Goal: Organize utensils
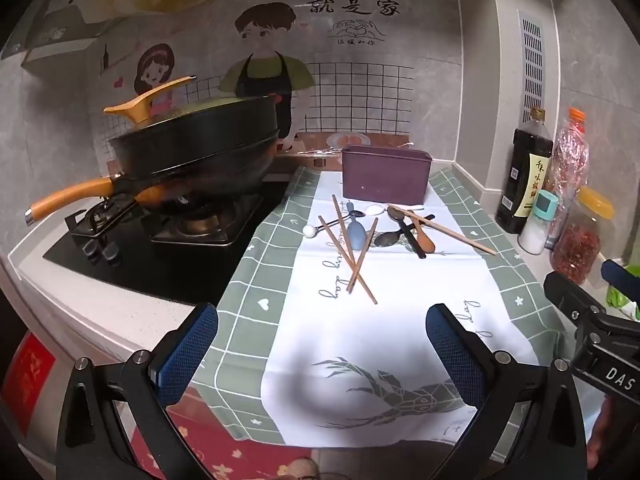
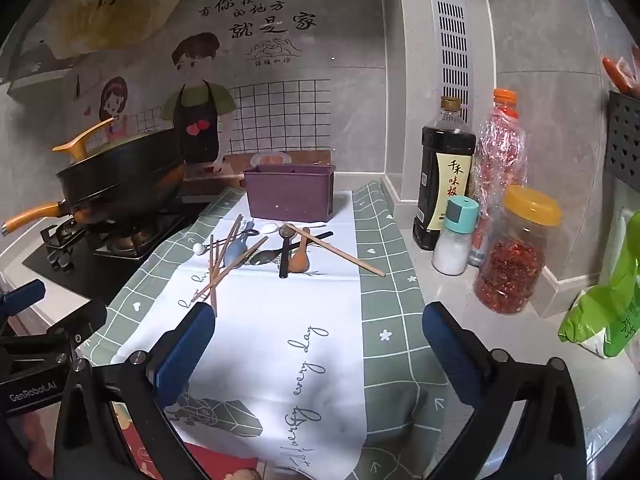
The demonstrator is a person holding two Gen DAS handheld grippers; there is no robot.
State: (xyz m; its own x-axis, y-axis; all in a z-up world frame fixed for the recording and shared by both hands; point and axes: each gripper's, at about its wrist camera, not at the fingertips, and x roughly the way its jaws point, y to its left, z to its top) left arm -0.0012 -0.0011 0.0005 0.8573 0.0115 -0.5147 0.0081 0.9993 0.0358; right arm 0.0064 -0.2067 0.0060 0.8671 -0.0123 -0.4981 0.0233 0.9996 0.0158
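A purple utensil box (image 1: pixel 386 178) (image 2: pixel 290 192) stands at the back of a green and white cloth (image 1: pixel 360 320) (image 2: pixel 280 320). In front of it lie several wooden chopsticks (image 1: pixel 352 252) (image 2: pixel 224 264), a long one (image 1: pixel 444 230) (image 2: pixel 336 252), a blue spoon (image 1: pixel 357 234) (image 2: pixel 234 254), a metal spoon (image 1: pixel 386 238) (image 2: pixel 264 257), a wooden spoon (image 1: pixel 424 236) (image 2: pixel 300 258) and a black utensil (image 1: pixel 412 236) (image 2: pixel 284 258). My left gripper (image 1: pixel 322 340) is open and empty, near the cloth's front. My right gripper (image 2: pixel 318 340) is open and empty beside it.
A black wok (image 1: pixel 196 156) (image 2: pixel 120 176) with orange handle sits on the stove at left. At right stand a soy sauce bottle (image 1: pixel 524 176) (image 2: pixel 444 176), a salt shaker (image 2: pixel 456 236), a chili jar (image 1: pixel 580 236) (image 2: pixel 516 252) and a green bag (image 2: pixel 608 304).
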